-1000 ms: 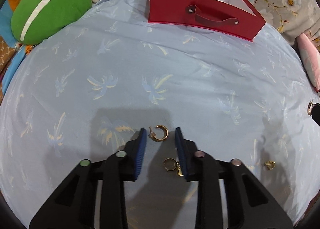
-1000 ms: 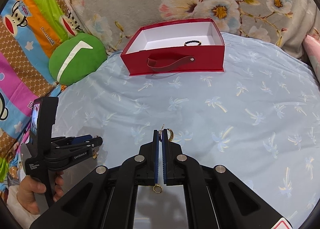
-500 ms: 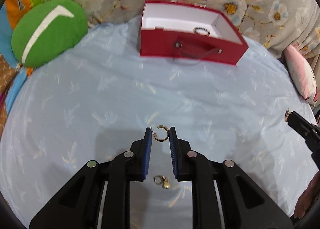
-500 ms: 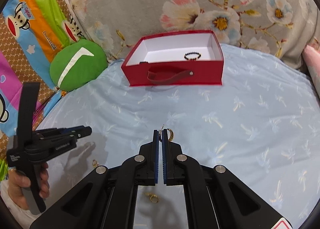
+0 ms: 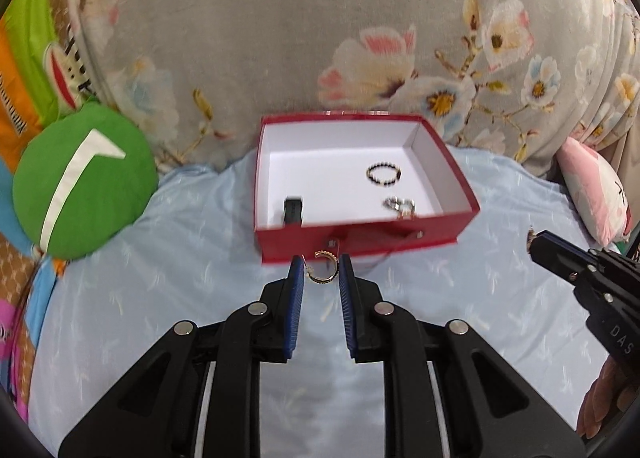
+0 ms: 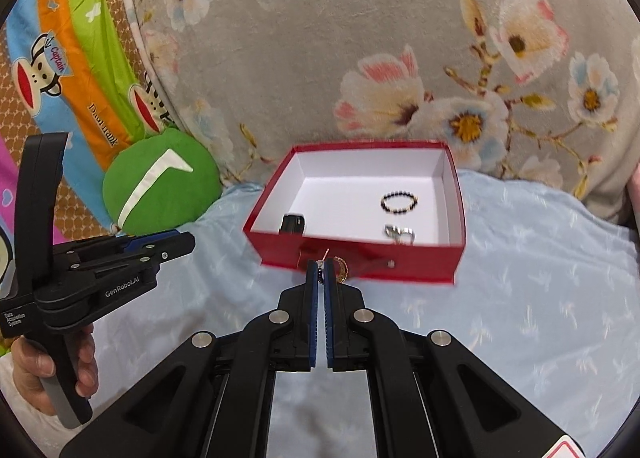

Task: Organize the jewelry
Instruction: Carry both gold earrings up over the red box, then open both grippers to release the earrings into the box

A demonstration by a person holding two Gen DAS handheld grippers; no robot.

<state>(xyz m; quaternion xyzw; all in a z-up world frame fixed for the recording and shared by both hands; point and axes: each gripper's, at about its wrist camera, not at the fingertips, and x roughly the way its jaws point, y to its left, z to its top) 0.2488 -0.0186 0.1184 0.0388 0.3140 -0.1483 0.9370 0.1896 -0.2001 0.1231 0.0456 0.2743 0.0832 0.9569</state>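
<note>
My left gripper is shut on a gold hoop earring and holds it in the air just in front of the red box. My right gripper is shut on another gold earring, also near the box's front wall. The box holds a black bead bracelet, a silver piece and a small black item. The right gripper also shows at the right of the left wrist view, and the left gripper at the left of the right wrist view.
The box stands on a light blue palm-print sheet at the foot of a grey floral cushion. A round green pillow lies to the left, and a pink pillow to the right.
Both grippers have lifted off the sheet and moved forward toward the red box, each carrying its earring. The left gripper closed on the hoop earring; the other earrings on the sheet have dropped out of view.
</note>
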